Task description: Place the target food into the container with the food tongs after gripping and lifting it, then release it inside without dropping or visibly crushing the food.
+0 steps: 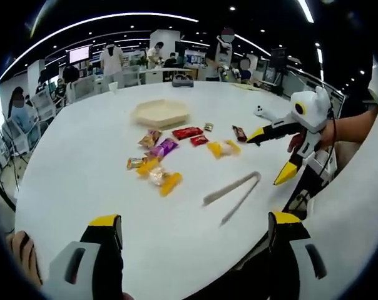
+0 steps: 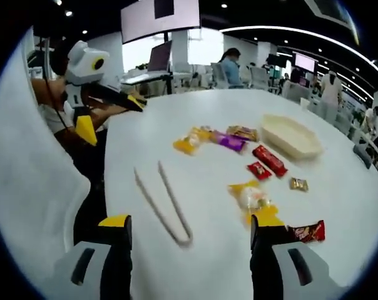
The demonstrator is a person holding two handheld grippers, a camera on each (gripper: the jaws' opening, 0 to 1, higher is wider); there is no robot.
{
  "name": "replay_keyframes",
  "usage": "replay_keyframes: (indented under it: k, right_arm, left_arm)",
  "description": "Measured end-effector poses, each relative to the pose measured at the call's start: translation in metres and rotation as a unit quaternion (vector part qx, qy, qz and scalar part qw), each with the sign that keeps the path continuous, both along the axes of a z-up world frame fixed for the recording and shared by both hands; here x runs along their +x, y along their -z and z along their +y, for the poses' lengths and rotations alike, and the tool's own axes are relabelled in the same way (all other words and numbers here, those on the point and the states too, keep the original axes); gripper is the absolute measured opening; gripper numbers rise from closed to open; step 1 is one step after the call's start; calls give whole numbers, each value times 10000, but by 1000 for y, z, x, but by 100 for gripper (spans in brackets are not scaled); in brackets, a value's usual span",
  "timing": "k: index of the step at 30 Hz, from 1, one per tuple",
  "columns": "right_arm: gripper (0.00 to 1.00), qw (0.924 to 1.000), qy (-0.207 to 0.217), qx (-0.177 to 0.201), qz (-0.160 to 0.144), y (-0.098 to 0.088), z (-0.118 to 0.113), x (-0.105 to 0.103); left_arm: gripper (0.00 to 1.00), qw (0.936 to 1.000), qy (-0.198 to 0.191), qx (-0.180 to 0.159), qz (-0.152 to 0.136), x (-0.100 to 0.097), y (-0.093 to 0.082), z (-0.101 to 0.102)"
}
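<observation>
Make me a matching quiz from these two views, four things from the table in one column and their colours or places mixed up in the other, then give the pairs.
1. tongs
2. container
3. long wrapper beside the container
4. wrapper among the yellow packets

A. purple
B. lying flat, nearest the left gripper
C. beige, holding nothing
D. red

Pairs: 1-B, 2-C, 3-D, 4-A

Both views low over opposite table point(image 1: 82, 175) edges, facing inward, sharing tongs point(image 1: 233, 190), snacks point(image 2: 239, 140)
</observation>
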State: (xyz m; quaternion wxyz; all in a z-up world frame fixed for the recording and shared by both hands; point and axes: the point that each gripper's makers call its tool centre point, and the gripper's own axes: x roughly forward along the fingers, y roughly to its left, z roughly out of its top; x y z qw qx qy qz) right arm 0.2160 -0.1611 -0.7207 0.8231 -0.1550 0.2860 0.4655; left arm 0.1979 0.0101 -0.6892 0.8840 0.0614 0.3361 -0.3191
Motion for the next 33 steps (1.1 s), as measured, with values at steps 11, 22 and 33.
replay_keyframes:
  k: [11,22,33]
  right_arm:
    - [75,9998,4,-100,180,7,11,-6]
    - [74,9961,761,-231,393,5,17,-12]
    - [73,9923,1159,-361,253,5,19,-9]
  left_arm:
    - [97,9994,323,-20,85,12,1,6]
    - [97,9965,785,-277,60,24,-6,14]
    - [96,9924,1186,-329,70,19,2,24]
